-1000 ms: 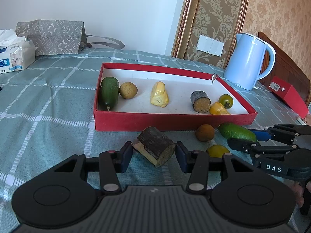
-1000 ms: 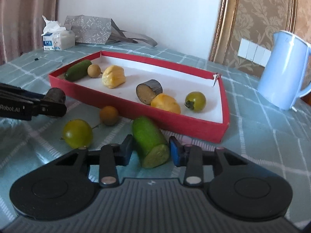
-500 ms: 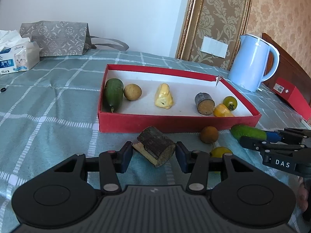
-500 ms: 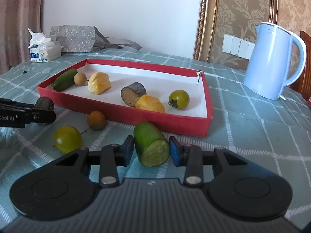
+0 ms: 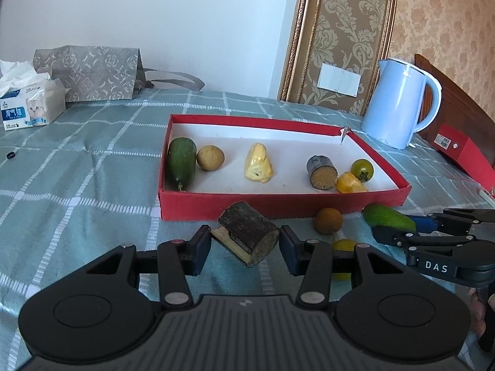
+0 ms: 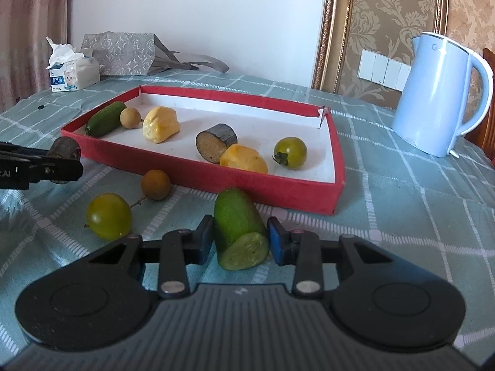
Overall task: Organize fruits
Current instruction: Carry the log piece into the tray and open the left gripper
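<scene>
Six pieces sitting in red tray, mid-frame. My left gripper is clamping the dark sugarcane chunk; right gripper is clamping the cut cucumber. Longan and green fruit are waiting outside, lower left.

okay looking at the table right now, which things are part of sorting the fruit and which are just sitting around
Part of the job: red tray, dark cut piece in left gripper, cut cucumber in right gripper, brown round fruit, green tomato.

Just lying about: kettle, tissue box, grey bag.

tray near wall blocks straight ahead | open white floor at back | kettle right
</scene>
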Motion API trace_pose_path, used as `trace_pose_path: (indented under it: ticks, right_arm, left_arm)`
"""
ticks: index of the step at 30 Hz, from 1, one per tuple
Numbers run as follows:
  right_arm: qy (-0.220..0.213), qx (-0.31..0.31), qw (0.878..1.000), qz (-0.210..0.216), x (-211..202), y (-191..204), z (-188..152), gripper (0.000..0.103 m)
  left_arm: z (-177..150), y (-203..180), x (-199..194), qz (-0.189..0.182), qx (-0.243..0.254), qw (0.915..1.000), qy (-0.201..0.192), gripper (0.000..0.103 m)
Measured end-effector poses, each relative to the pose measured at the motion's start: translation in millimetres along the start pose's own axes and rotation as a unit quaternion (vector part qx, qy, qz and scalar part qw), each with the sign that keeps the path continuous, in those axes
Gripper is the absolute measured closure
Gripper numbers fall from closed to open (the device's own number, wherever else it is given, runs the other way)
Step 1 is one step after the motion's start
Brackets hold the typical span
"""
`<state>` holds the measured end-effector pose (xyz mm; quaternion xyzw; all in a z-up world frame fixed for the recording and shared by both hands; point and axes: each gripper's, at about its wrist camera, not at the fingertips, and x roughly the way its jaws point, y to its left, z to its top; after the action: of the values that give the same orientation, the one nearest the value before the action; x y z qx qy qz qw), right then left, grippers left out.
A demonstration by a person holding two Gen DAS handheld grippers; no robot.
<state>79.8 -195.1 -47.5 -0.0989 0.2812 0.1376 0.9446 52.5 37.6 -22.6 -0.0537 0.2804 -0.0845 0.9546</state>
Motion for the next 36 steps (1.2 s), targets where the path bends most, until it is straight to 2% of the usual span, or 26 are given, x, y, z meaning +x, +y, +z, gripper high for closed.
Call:
trace_pose_path:
  ticks: [8, 17, 23, 28, 29, 32, 36]
  right_arm:
    - [0.002, -0.002, 1.000, -0.001, 0.4, 0.6, -0.1, 0.068]
    - [0.002, 0.001, 1.000, 0.001, 1.0, 0.9, -0.7, 0.068]
    - [0.002, 0.003, 1.000, 0.003, 0.9, 0.6, -1.5, 0.068]
    - [0.002, 0.002, 1.000, 0.003, 0.8, -0.7, -1.3, 0.068]
    - [0.002, 0.003, 1.000, 0.003, 0.7, -0.6, -1.4, 0.068]
    - [0.002, 0.002, 1.000, 0.003, 0.6, -0.4, -1.2, 0.068]
    - [0.003, 0.005, 1.000, 0.005, 0.8, -0.6, -1.3, 0.068]
  left_arm:
    - [27.5, -8.6, 4.6, -0.007, 0.020, 0.9997, -0.014, 0.055]
    - [60.5, -11.3, 48.0, 0.009, 0.024, 0.9996, -0.013, 0.056]
    - [61.4, -7.5, 70.1, 0.011, 0.018, 0.9997, 0.007, 0.056]
    - [56.1, -5.7, 82.0, 0.032, 0.025, 0.9990, 0.016, 0.055]
    - [55.5, -5.5, 82.3, 0.036, 0.026, 0.9989, 0.015, 0.052]
    - [54.3, -3.2, 77.7, 0.040, 0.021, 0.9990, -0.002, 0.032]
    - [52.7, -3.2, 68.4, 0.035, 0.025, 0.9989, -0.022, 0.020]
